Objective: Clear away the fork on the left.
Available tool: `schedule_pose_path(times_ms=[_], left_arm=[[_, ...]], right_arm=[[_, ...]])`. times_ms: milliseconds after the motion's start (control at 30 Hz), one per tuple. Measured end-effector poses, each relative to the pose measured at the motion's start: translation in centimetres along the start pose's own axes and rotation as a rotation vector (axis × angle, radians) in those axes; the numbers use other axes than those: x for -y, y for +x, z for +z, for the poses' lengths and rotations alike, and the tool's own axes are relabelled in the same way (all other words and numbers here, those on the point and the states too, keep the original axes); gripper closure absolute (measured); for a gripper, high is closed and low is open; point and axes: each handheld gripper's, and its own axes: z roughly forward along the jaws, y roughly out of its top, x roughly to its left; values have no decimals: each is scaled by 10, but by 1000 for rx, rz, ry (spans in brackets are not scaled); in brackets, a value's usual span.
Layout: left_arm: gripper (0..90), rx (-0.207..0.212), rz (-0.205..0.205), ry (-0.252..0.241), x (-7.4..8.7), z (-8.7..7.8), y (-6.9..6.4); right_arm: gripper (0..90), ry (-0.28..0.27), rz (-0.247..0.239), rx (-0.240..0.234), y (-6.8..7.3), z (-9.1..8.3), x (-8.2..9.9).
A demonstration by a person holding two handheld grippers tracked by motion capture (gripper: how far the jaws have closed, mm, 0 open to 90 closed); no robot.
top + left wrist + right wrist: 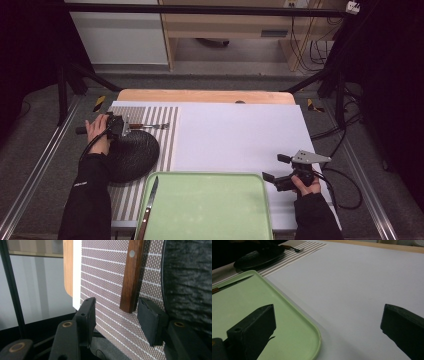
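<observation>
The left gripper (115,312), half open, straddles the fork's wooden handle (130,277) near the counter's far left corner without gripping. Closing off-centre could skid it against the black plate (131,156). The right gripper (280,172) hangs wide open, empty.

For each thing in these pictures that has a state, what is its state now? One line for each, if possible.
left gripper: jaws apart around the handle end, no grip yet.
right gripper: open, holds nothing, above the white sheet.
fork: lies flat on the striped mat, wooden handle between the left jaws.
black plate: lies on the mat, nothing on it.
green tray: flat on the table, carries a knife.
knife: lies at the tray's left edge.
</observation>
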Motion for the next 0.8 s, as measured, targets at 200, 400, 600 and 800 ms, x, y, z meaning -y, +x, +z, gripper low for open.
schedule_pose_path(times_ms=[200,400,600,800], left_arm=[[537,2,4,4,-4,3,-1],[551,-2,0,-4,-8,4,0],[570,-7,5,-19,-15,6,0],[590,-9,8,-34,-23,7,1]], right_arm=[[3,0,2,-1,0,0,0],[3,0,0,1,0,0,0],[3,0,1,0,0,0,0],[3,0,1,0,0,0,0]])
